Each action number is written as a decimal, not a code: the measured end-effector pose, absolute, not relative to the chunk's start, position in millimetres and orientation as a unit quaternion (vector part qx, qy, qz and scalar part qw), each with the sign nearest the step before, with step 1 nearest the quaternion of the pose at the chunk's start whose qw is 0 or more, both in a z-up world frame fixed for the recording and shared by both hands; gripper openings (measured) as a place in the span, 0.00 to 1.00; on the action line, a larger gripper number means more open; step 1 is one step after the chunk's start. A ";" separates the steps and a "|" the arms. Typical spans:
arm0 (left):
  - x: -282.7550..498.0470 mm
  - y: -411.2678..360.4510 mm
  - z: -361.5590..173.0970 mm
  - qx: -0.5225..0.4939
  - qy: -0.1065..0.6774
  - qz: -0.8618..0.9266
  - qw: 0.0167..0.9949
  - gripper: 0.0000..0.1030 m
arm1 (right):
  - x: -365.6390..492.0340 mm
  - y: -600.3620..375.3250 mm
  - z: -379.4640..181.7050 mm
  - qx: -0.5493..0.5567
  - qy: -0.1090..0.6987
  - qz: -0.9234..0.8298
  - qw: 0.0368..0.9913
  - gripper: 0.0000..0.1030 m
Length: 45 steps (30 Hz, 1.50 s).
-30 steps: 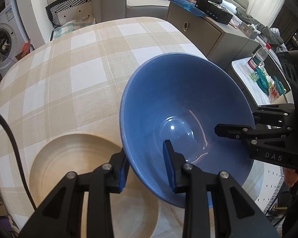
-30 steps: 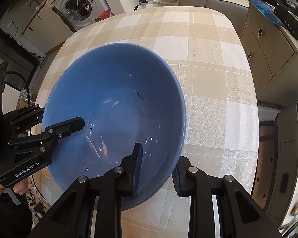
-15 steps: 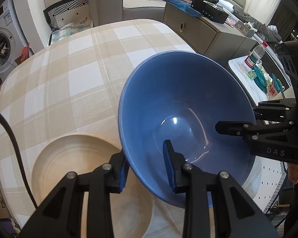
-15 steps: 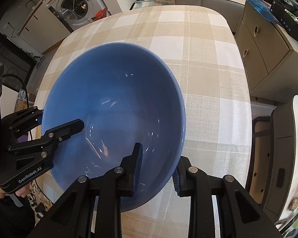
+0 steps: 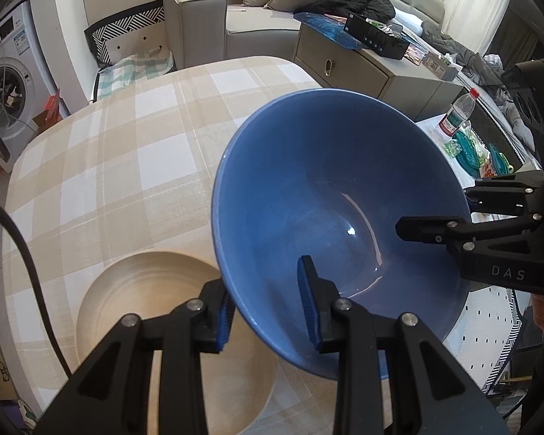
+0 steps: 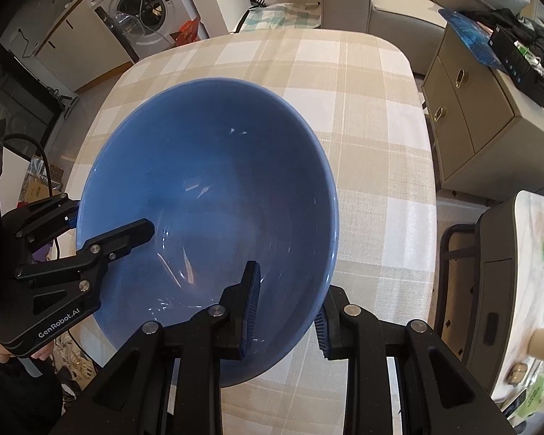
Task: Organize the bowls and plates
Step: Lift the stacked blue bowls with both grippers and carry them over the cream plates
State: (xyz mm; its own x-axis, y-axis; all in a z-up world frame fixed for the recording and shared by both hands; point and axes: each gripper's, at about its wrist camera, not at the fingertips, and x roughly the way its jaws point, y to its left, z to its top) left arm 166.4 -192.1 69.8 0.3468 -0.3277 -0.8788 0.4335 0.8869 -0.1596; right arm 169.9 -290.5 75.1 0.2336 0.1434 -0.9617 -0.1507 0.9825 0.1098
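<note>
Bowl first: the blue bowl (image 5: 330,217) is above the table (image 5: 101,166), clear of the checked cloth, and you hold it with both grippers at once. Your left gripper (image 5: 266,308) grips the bowl's wall at the side nearest to its camera, one blue pad inside the bowl and one outside, so the jaws are narrow and pressed on the wall. Your right gripper (image 6: 286,311) does the same at the opposite side of the bowl: one pad is inside, the other is behind the rim on the outside, and the jaws are closed on the wall. The bowl looks empty; only light reflections show on its bottom.

Seen from the left wrist, the beige plate (image 5: 152,290) lies on the cloth just beside the bowl, to the left and lower in the picture. The bowl's edge covers a part of the plate's rim from this view, but I cannot tell if the bowl hangs right over it.

Beyond the bowl, past the far edge of the table, stands a grey sofa (image 5: 214,18). To the right of the bowl is a grey cabinet (image 6: 482,116) with a black box on it. To the far left of the bowl is a washing machine (image 6: 137,0). A water bottle (image 5: 457,112) stands on a small table at the right of the bowl.
</note>
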 end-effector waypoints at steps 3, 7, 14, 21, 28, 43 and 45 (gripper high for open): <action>163.3 -183.0 77.0 0.047 0.518 -0.227 0.824 0.30 | 167.5 -280.8 84.0 -0.011 0.610 0.097 0.786 0.26; 157.4 -165.2 84.6 0.039 0.514 -0.215 0.830 0.30 | 165.9 -262.3 94.1 -0.022 0.609 0.105 0.786 0.26; 143.6 -122.4 88.7 0.017 0.514 -0.190 0.836 0.30 | 161.6 -218.7 105.8 -0.047 0.606 0.126 0.784 0.26; 131.9 -80.9 85.4 0.004 0.515 -0.150 0.844 0.30 | 159.5 -166.0 101.4 -0.066 0.607 0.157 0.776 0.26; 123.9 -50.1 73.4 -0.006 0.525 -0.124 0.842 0.30 | 157.6 -128.8 93.0 -0.082 0.614 0.179 0.764 0.26; 117.9 -26.7 45.7 -0.006 0.552 -0.102 0.828 0.30 | 157.8 -108.5 61.5 -0.082 0.633 0.198 0.744 0.26; 117.9 -25.4 40.4 -0.007 0.556 -0.101 0.825 0.30 | 157.8 -109.2 54.3 -0.080 0.637 0.199 0.740 0.26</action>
